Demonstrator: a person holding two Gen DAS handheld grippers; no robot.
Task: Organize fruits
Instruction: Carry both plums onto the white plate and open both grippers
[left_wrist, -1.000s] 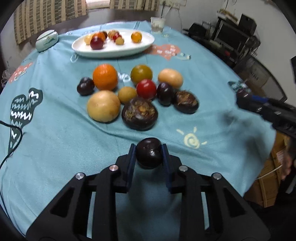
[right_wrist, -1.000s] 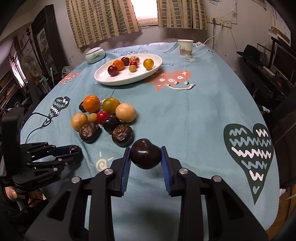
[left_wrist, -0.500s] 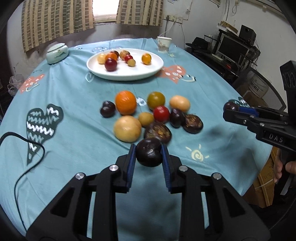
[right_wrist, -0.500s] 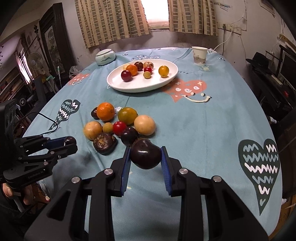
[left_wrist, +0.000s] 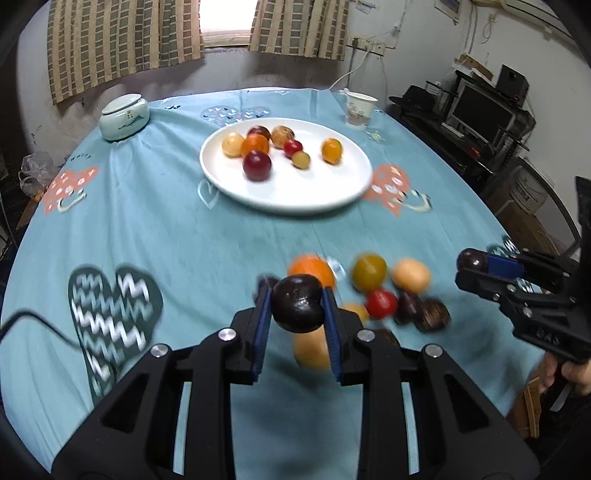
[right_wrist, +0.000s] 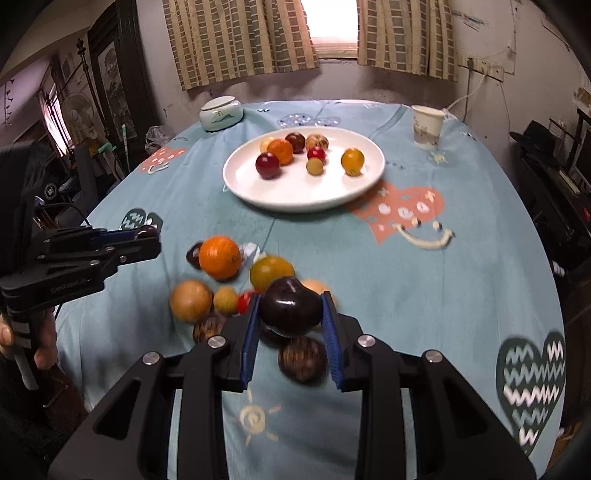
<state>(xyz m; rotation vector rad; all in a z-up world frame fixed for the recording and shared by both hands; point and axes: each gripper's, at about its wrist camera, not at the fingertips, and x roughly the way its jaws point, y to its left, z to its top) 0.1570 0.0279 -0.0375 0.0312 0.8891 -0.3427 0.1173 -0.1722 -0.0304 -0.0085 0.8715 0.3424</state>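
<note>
While fruits crowd the plate's (left_wrist: 229, 186) far half, its near half lies bare.

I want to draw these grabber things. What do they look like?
Both the left gripper and right gripper are black, angular plastic frames with triangle-shaped cut-outs and round silver bolts. Each has two straight fingers lined with ribbed blue pads. Pale raised lettering, too blurred to read surely, runs along each gripper's side. A thin black cable lies nearby.
</note>
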